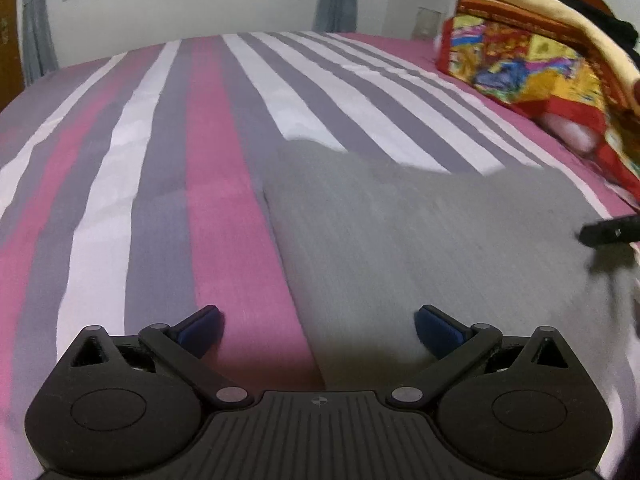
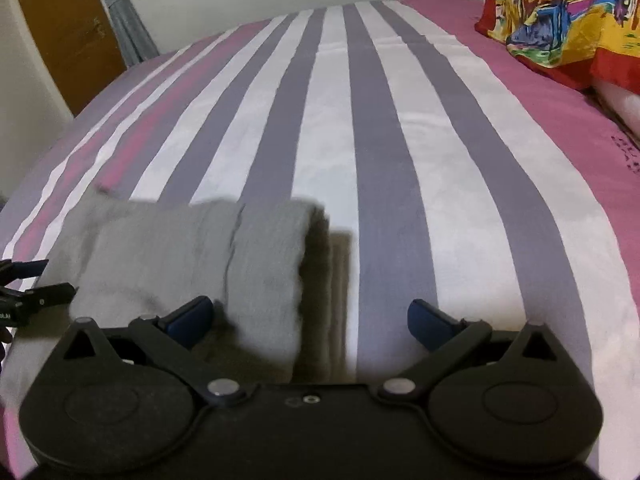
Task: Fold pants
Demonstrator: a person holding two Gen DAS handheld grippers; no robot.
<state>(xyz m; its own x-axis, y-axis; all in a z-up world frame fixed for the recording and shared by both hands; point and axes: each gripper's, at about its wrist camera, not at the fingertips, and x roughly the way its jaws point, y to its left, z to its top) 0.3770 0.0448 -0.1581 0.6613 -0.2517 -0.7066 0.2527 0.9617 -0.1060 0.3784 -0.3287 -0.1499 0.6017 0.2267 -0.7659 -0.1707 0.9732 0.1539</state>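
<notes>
The grey pants (image 1: 420,232) lie folded in a thick block on the striped bed, to the right of centre in the left wrist view. In the right wrist view the pants (image 2: 192,256) show as a stacked bundle at lower left, its folded edge facing right. My left gripper (image 1: 318,328) is open and empty, low over the pants' left edge. My right gripper (image 2: 310,320) is open and empty, just above the bundle's right edge. The right gripper's tip shows in the left wrist view (image 1: 608,232), and the left gripper's tip in the right wrist view (image 2: 36,292).
The bed sheet (image 1: 208,200) has pink, grey and white stripes. A colourful folded blanket (image 1: 532,60) lies at the far right of the bed, also in the right wrist view (image 2: 560,20). A wall, window and curtains stand behind the bed; a brown door (image 2: 68,32) is at left.
</notes>
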